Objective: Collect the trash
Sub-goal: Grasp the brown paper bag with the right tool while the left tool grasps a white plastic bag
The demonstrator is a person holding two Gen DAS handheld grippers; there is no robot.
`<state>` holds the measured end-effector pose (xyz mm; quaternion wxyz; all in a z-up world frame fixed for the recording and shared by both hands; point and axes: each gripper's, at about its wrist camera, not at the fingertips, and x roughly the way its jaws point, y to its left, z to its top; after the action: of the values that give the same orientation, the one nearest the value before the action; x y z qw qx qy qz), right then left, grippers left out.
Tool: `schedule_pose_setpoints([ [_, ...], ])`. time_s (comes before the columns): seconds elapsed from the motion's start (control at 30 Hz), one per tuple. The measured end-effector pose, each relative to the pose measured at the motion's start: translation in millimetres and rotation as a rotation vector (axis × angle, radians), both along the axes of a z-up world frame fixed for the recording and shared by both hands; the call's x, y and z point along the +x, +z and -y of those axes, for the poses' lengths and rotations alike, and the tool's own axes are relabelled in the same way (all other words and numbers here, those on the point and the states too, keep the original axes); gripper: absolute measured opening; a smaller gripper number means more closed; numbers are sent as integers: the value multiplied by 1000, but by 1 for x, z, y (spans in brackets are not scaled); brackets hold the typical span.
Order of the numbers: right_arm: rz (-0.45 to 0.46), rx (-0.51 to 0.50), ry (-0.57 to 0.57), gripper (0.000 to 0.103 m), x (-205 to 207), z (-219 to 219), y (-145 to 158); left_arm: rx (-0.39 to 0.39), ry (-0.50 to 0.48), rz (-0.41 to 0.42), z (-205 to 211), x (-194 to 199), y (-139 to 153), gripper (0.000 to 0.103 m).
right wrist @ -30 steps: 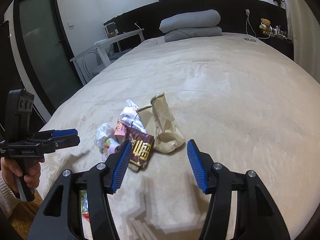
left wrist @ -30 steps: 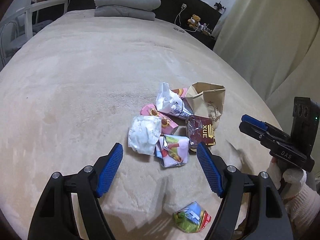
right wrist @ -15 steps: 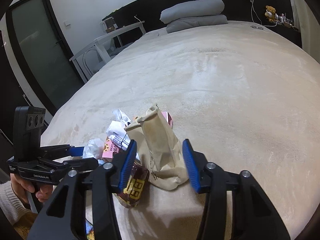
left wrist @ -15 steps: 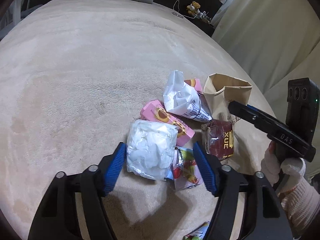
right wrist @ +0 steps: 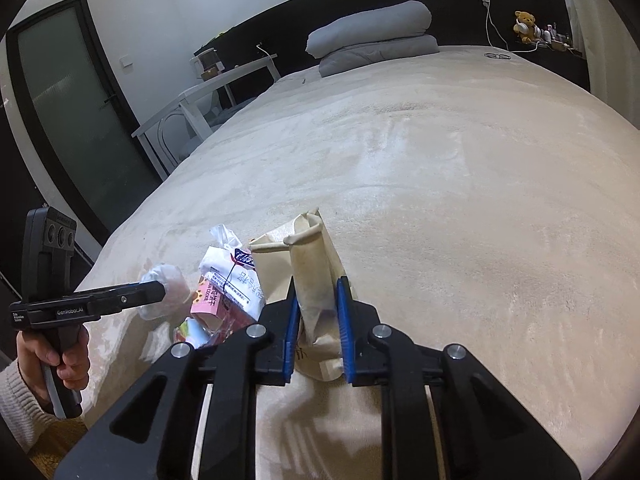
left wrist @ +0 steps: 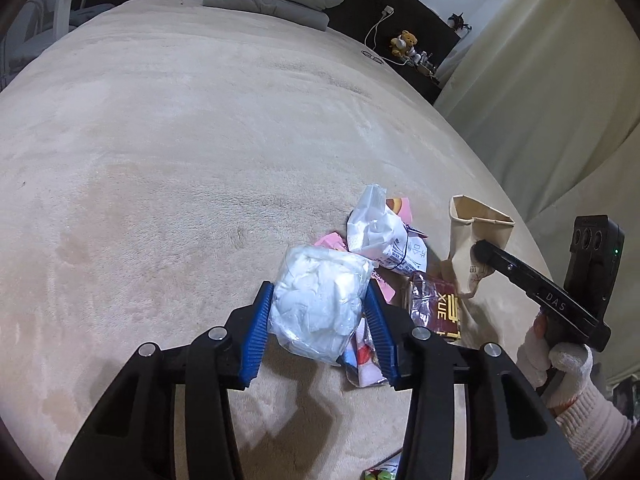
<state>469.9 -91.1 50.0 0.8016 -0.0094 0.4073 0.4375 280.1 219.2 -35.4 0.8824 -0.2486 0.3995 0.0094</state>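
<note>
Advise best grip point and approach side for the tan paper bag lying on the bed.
Grip the tan paper bag across its flattened middle, below the open mouth, coming from its closed bottom end. It lies on its side, mouth away, so the narrow creased body fits between the pads. The right gripper is shut on it there.

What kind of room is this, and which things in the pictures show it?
Most likely a bedroom. The trash lies on a wide bed with a beige plush cover; folded grey bedding is stacked against a dark headboard, and a teddy bear sits on the ledge beside it.
</note>
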Motion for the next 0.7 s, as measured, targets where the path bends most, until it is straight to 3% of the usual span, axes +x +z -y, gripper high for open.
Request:
schedule_pose_setpoints([
  [0.3, 19, 28, -38, 19, -24, 34, 21, -2, 12, 69, 18, -35, 26, 44],
  [0.7, 72, 111, -6, 19, -106, 65, 50, 25, -21, 174, 76, -99, 51, 44],
])
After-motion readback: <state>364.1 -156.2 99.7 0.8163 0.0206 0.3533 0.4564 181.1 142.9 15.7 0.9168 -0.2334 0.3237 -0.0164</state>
